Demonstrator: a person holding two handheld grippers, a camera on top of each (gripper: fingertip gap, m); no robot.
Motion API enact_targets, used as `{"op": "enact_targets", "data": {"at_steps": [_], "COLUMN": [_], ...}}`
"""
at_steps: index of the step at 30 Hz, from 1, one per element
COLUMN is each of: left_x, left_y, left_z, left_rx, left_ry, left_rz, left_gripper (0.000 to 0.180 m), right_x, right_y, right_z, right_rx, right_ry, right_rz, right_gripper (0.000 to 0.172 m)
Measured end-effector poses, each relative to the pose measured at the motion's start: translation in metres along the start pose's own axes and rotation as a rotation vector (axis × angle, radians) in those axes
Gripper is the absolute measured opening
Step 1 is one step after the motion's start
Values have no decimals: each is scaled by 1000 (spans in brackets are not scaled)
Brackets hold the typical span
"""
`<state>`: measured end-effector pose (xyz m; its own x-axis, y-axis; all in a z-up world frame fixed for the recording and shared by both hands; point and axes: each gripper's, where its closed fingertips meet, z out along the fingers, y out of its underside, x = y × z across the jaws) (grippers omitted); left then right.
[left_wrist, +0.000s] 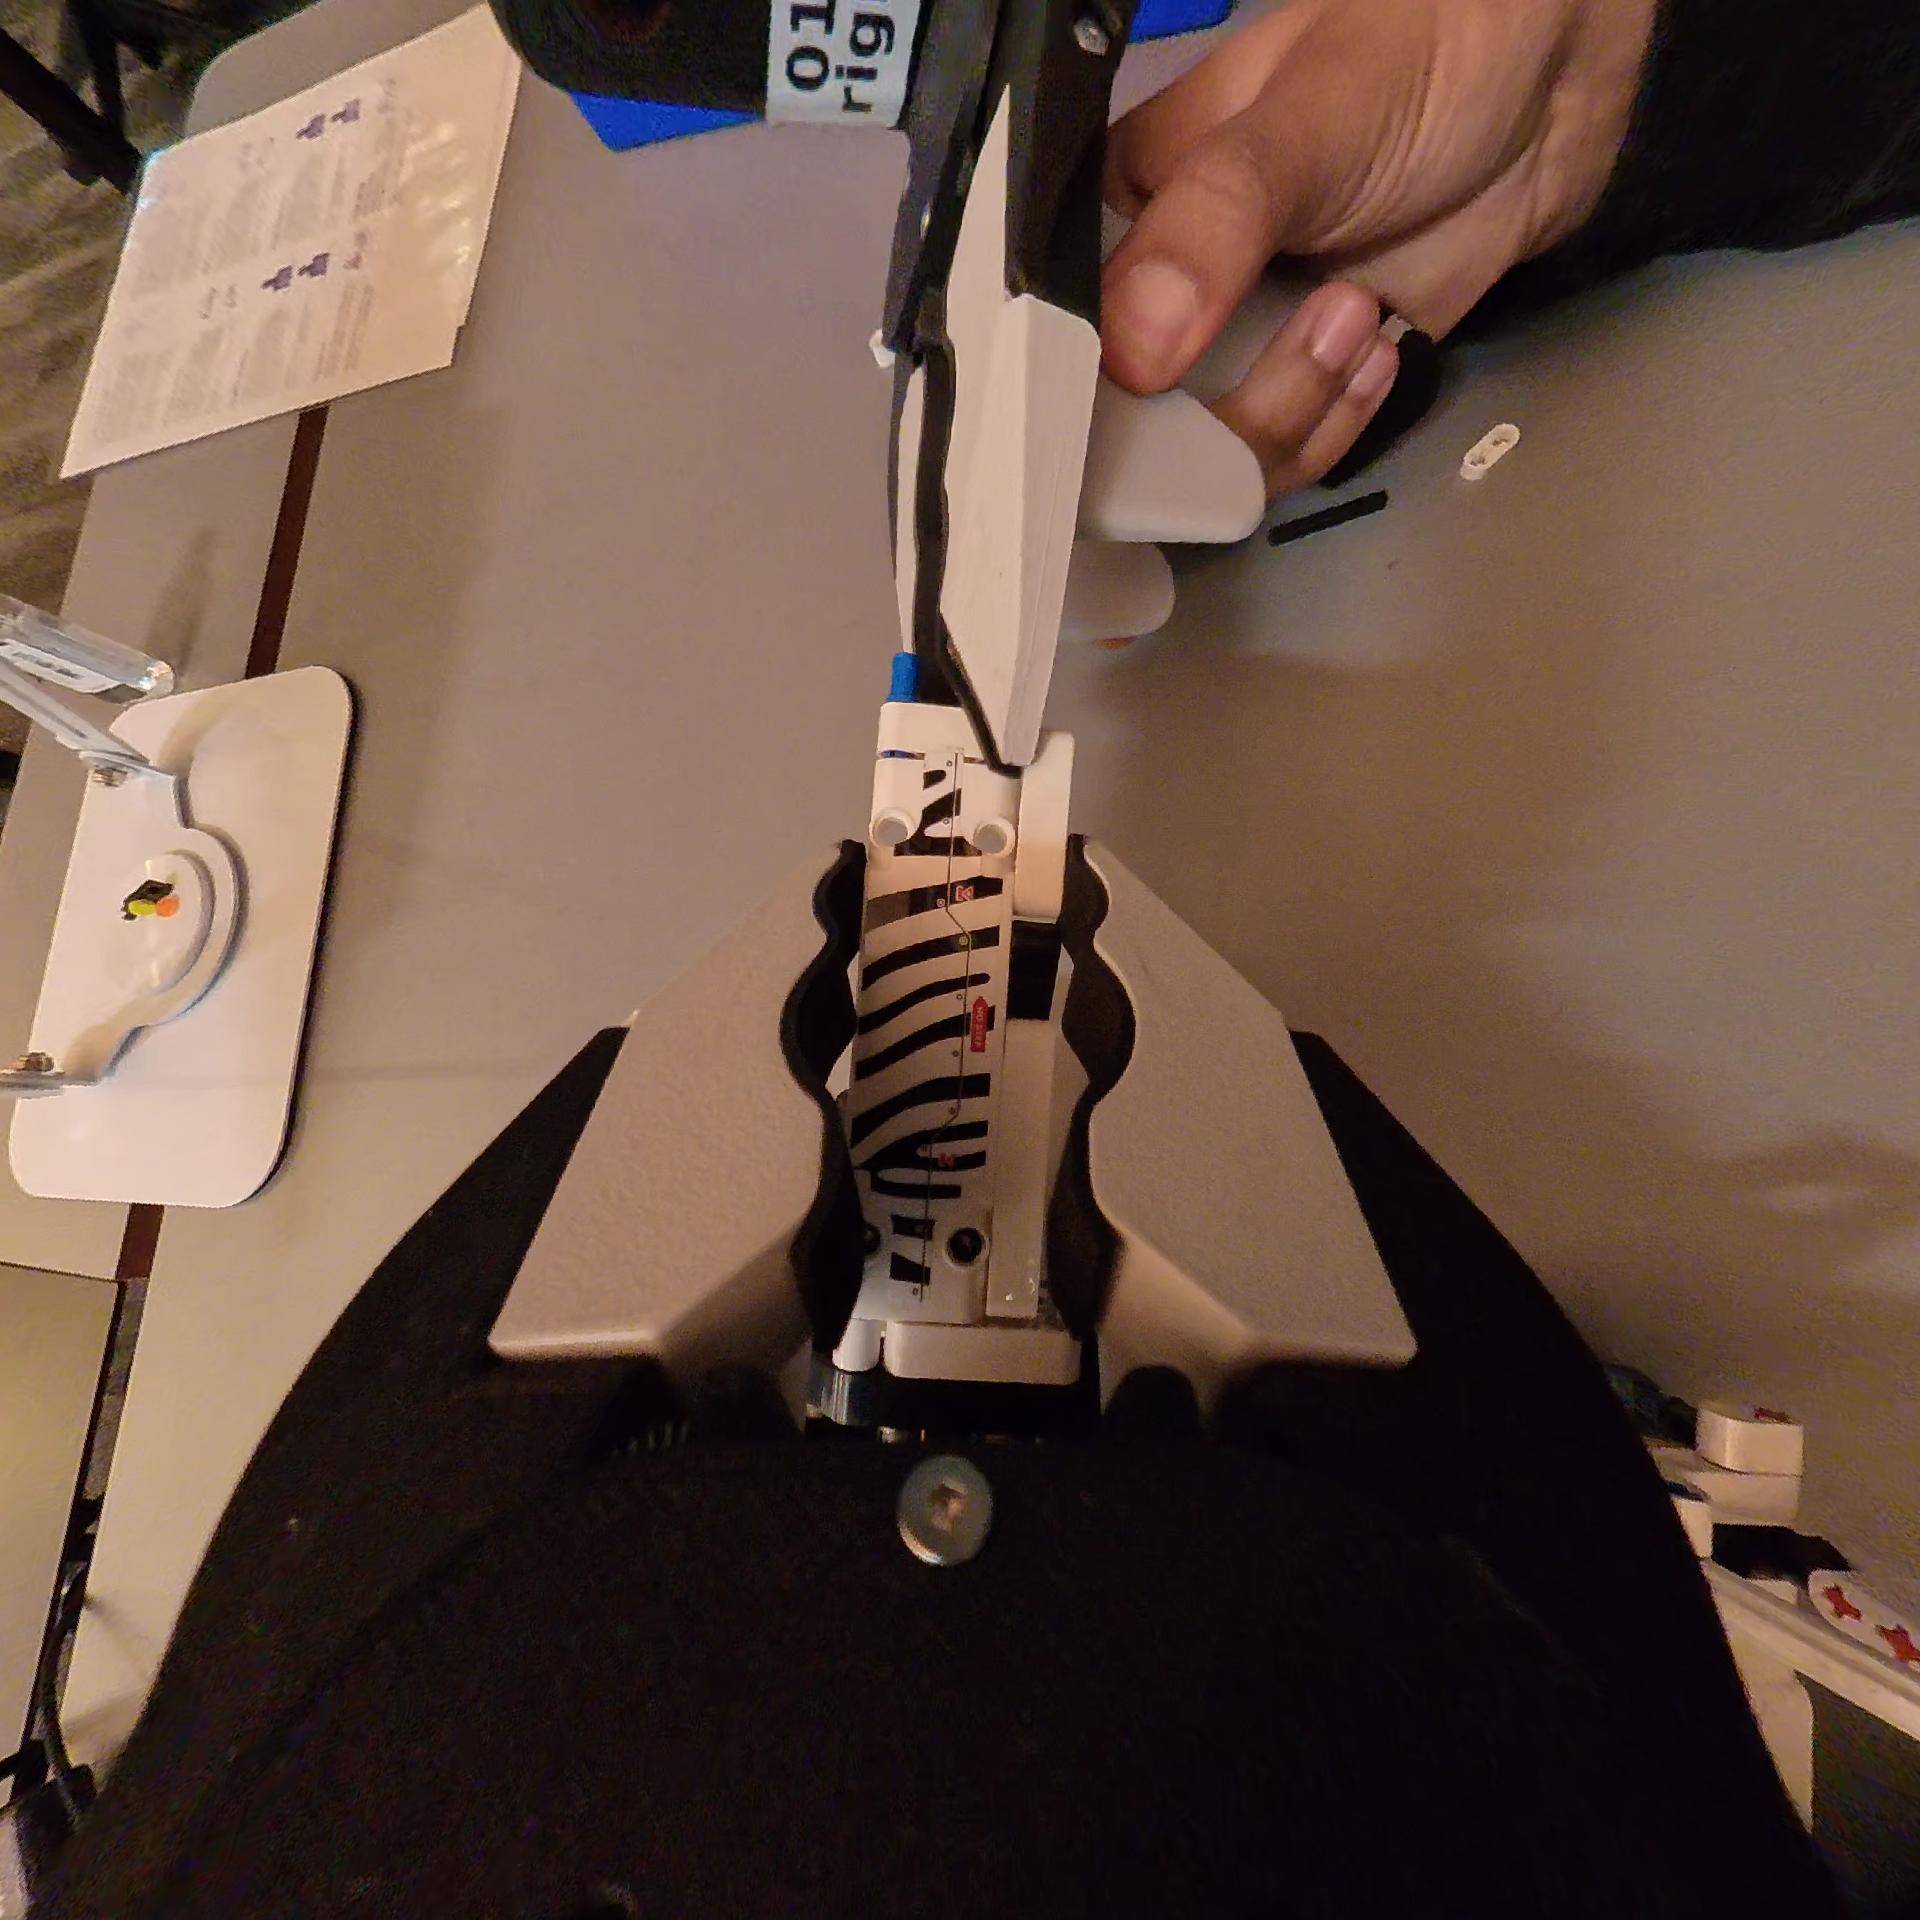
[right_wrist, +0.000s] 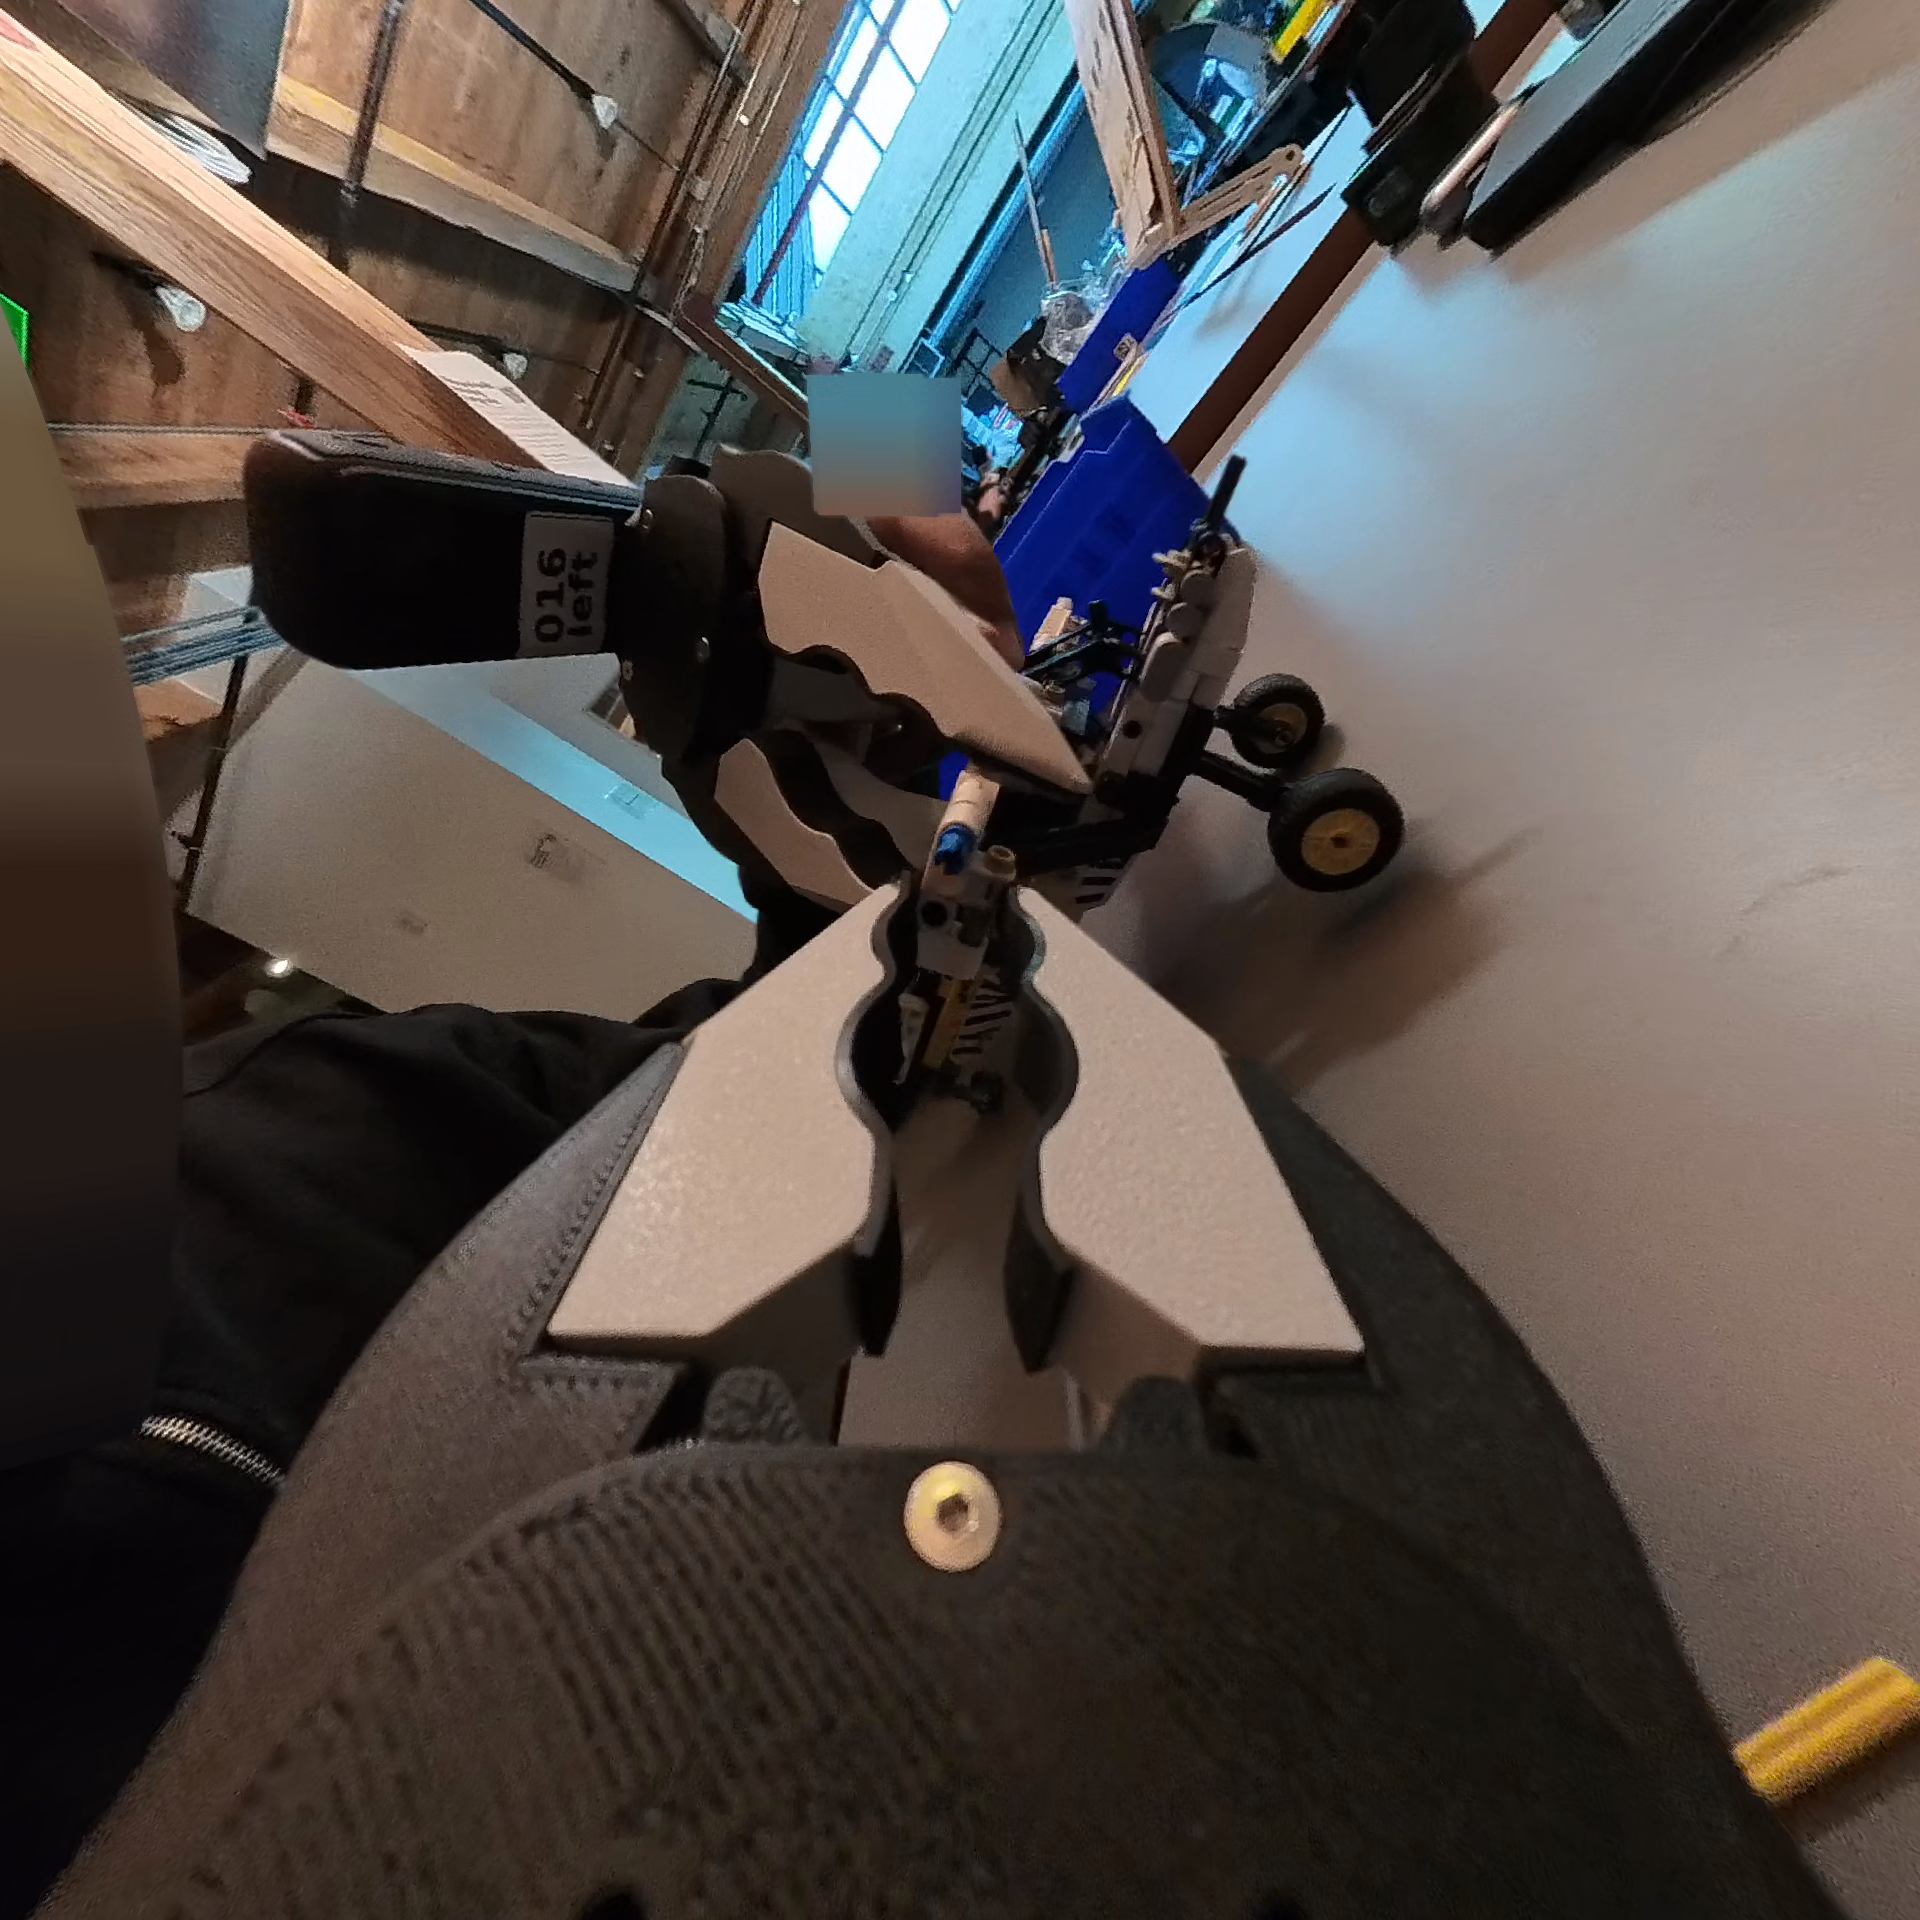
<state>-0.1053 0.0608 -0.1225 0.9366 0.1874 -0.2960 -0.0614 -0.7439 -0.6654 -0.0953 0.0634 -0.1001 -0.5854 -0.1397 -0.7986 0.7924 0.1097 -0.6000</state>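
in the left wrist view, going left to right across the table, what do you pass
Printed sheet and white plate with a bracket → left gripper clamping the zebra-striped brick model → right gripper with a hand behind it → black stick → small white link.

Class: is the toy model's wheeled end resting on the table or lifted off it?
Lifted: both wheels hang above the table.
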Motion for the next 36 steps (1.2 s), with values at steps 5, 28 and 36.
{"op": "enact_targets", "data": {"at_steps": [5, 28, 36], "left_x": [-1, -5, -4], "left_y": [-1, 0, 1], "left_z": [-2, 0, 1], "left_rx": [8, -8, -4], "left_ry": [-3, -34, -23], "left_rz": [0, 28, 21], "left_gripper": [37, 37, 37], "right_x": [0, -1, 1], "right_y": [-3, -19, -18], "right_z": [1, -9, -12], "right_rx": [3, 93, 68], "right_ry": [33, 154, 138], "right_rz": [-117, -435, -336], "right_gripper": [14, 7, 1]}}
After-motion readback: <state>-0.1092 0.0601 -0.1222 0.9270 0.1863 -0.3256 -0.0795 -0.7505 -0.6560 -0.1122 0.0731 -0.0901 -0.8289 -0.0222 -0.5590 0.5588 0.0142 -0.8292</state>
